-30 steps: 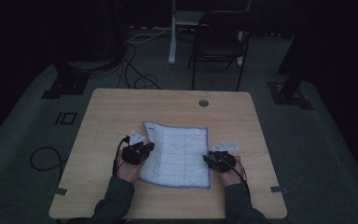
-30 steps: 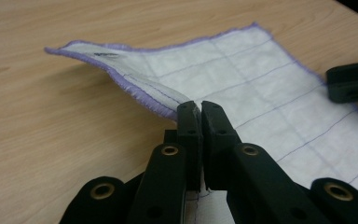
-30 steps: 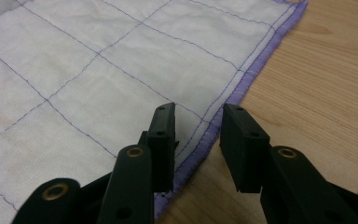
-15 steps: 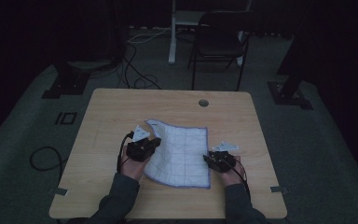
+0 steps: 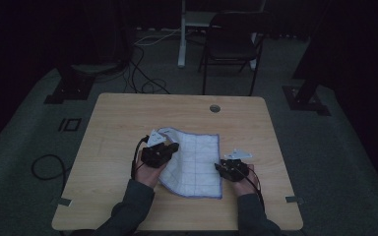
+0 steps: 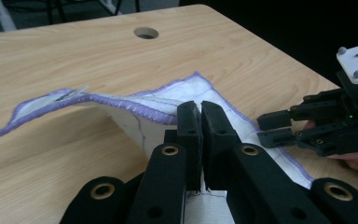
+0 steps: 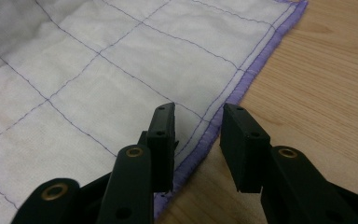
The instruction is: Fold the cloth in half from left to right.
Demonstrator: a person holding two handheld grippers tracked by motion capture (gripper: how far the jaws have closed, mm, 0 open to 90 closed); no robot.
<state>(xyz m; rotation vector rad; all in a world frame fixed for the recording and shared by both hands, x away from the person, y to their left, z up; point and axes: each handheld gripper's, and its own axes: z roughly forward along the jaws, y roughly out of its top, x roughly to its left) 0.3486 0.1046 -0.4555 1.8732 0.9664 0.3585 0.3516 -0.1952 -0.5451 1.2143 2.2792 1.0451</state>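
A white cloth with thin grid lines and a purple hem lies on the wooden table. My left gripper is shut on the cloth's left edge and holds it raised off the wood. In the left gripper view the hem arches up to the closed jaws of the left gripper. My right gripper is at the cloth's right edge, low by the table. In the right gripper view the right gripper is open, its jaws on either side of the hem of the cloth, not pressing it.
A round cable hole sits near the table's far edge. A dark chair and a white post stand beyond the table. Cables lie on the floor at the left. Bare wood lies right of the cloth.
My left gripper has moved up and to the right with the cloth's left edge, lifting that side off the table. The right gripper has stayed where it was.
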